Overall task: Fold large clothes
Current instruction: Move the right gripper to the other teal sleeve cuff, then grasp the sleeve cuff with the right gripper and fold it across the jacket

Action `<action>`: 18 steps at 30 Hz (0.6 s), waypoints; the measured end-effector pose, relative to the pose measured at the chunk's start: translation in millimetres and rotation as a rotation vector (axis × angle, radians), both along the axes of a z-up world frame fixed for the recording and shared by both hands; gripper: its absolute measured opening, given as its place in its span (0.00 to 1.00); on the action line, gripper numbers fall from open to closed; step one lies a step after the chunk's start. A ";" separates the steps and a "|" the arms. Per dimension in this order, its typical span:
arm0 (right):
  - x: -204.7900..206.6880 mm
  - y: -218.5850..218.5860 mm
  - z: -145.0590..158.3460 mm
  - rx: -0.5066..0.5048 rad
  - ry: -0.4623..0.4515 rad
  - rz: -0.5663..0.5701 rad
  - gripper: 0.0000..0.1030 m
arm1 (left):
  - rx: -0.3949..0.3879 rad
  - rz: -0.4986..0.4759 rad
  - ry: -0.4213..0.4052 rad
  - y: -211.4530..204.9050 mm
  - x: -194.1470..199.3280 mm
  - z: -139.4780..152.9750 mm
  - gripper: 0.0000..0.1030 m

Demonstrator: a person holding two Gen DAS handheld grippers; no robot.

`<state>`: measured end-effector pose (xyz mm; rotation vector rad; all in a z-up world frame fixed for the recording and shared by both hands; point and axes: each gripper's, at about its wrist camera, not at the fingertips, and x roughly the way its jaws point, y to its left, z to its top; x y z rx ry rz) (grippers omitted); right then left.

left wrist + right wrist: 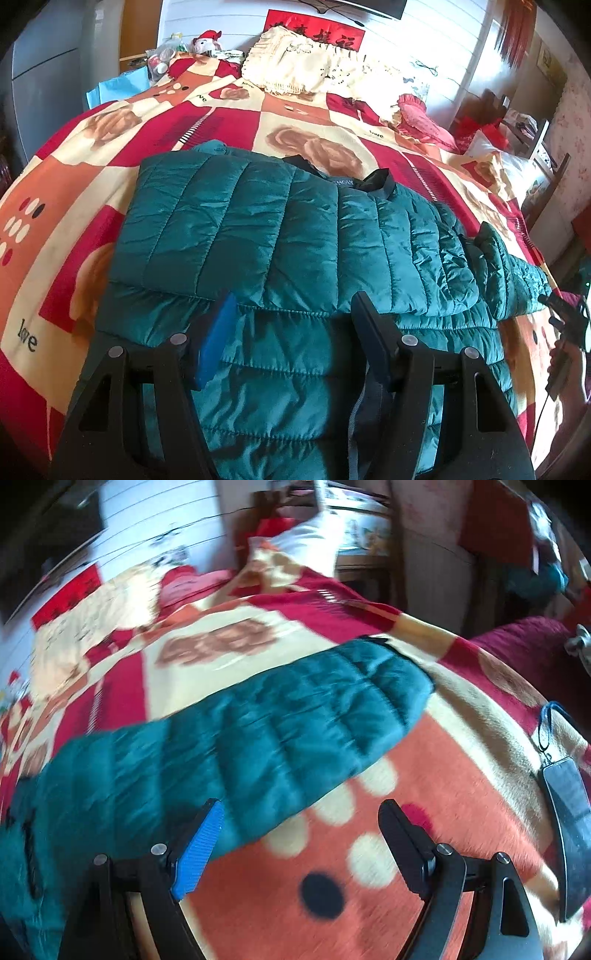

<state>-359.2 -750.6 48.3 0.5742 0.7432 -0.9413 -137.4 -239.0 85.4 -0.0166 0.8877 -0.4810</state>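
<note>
Nearest, the left gripper (291, 332) hangs over the near hem of the teal quilted jacket (280, 236), jaws apart, pressing nothing. The jacket lies flat on the red and orange bedspread (66, 184), its left side folded inward. The right gripper (299, 834) is spread wide and empty above bare bedspread, with the jacket's sleeve (295, 720) just beyond, stretching far-right. A dark phone (569, 812) lies right.

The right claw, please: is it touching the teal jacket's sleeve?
Apart. In the right wrist view the right claw is open over the blanket, nothing between its fingers; the sleeve lies beyond.
</note>
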 end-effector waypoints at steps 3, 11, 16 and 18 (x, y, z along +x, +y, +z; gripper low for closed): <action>-6.5 -26.9 -3.4 0.014 -0.029 -0.061 0.81 | -0.003 -0.007 0.004 -0.9 0.3 0.1 0.63; -8.0 -82.2 -16.8 0.040 -0.056 -0.157 0.81 | -0.018 -0.006 0.017 0.0 2.2 0.2 0.63; -5.3 -96.0 -24.3 0.049 -0.096 -0.190 0.82 | -0.008 -0.014 0.018 -1.7 0.3 -1.0 0.63; 0.7 -98.4 -25.4 0.031 -0.089 -0.181 0.82 | -0.001 -0.016 0.017 -2.5 -0.2 -2.0 0.63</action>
